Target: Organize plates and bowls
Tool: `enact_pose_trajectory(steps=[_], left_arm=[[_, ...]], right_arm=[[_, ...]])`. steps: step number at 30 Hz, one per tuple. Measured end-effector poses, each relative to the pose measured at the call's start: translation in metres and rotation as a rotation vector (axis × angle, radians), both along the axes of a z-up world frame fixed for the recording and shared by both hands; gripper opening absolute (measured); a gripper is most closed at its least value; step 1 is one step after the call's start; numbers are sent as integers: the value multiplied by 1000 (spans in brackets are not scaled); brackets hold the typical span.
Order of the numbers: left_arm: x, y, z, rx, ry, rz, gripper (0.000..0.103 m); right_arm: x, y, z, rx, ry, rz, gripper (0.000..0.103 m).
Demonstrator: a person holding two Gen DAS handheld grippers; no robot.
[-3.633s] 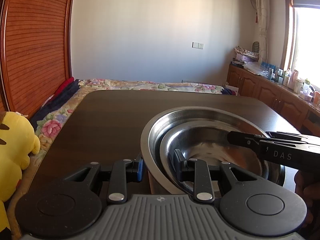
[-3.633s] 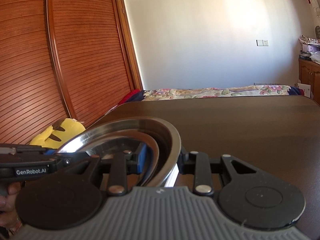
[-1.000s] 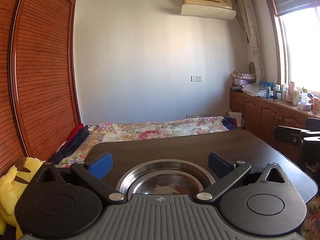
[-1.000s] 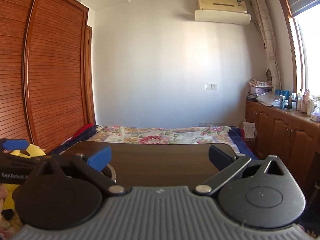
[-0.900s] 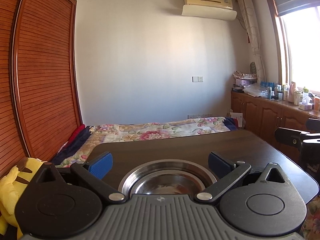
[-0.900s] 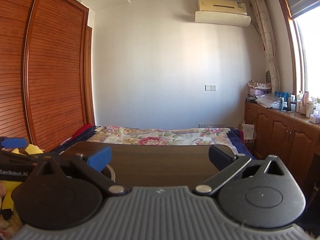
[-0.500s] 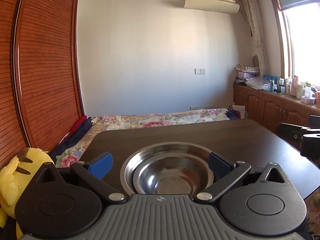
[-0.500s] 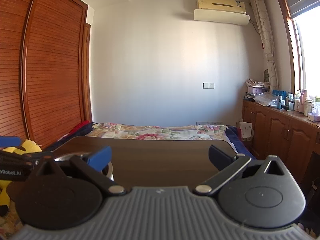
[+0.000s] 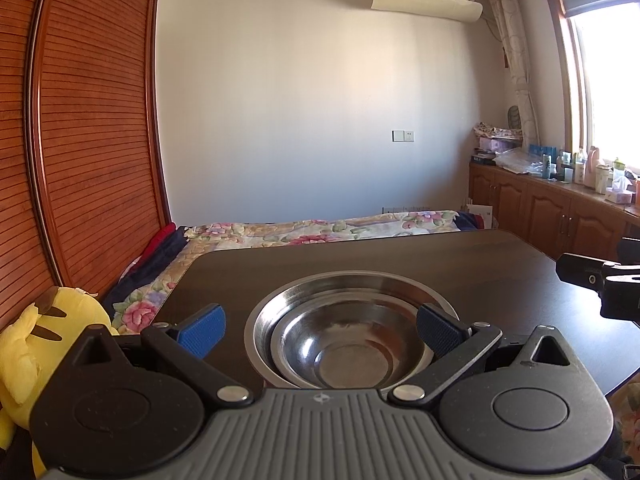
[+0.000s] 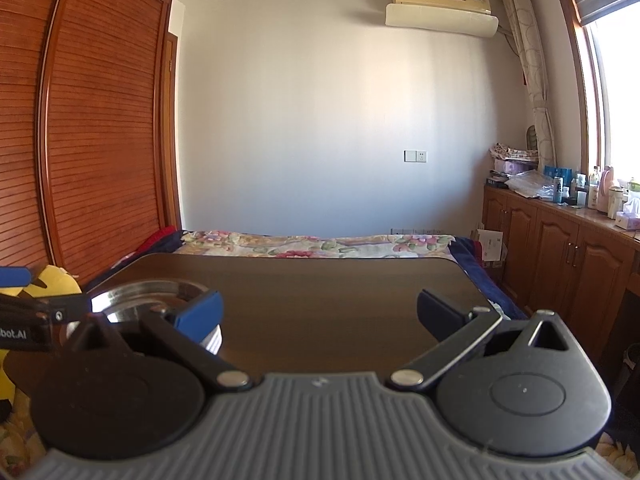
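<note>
— So where do the bowls stand?

— Nested. The smaller steel bowl point(image 9: 352, 344) sits inside the larger steel bowl point(image 9: 348, 284), both on the dark table point(image 9: 400, 256), at its near left part. From the right wrist view only the larger rim point(image 10: 140, 286) shows, off to the left.

— And the grippers?

— The left gripper point(image 9: 318, 326) hangs just above and before the stack, jaws spread wide, nothing between them; its blue pads point(image 9: 202, 330) flank the bowls without touching. The right gripper point(image 10: 318, 314) is spread too and holds nothing, over bare tabletop well to the right of the stack.

— So what's the step?

— By my reading the stacking looks done, with no other dish in view. If the stack must be shifted, I'd pinch the outer rim only, at 2 opposite sides with both tools, and lift level: thin polished steel slips, and the inner bowl could rattle or slide if tilted.

— Any writing?

— On the left tool's side, seen from the right wrist, the end of a label: "bot.AI" point(image 10: 12, 334). The air conditioner point(image 10: 440, 4) carries a strip of marks too small to read. Nothing else is legible.
</note>
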State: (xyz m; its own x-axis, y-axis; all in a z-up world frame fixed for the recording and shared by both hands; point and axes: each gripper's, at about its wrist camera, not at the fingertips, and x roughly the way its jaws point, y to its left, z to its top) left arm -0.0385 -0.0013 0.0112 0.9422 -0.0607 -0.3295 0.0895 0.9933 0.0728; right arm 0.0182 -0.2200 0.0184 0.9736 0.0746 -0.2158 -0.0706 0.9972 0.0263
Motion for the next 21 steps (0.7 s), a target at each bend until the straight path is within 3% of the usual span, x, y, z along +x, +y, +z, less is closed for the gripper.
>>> enact_pose_trajectory(steps=[21], left_arm=[[-2,1,0,1,0,9,103]], right_arm=[[1,-2,1,5,5,1,103]])
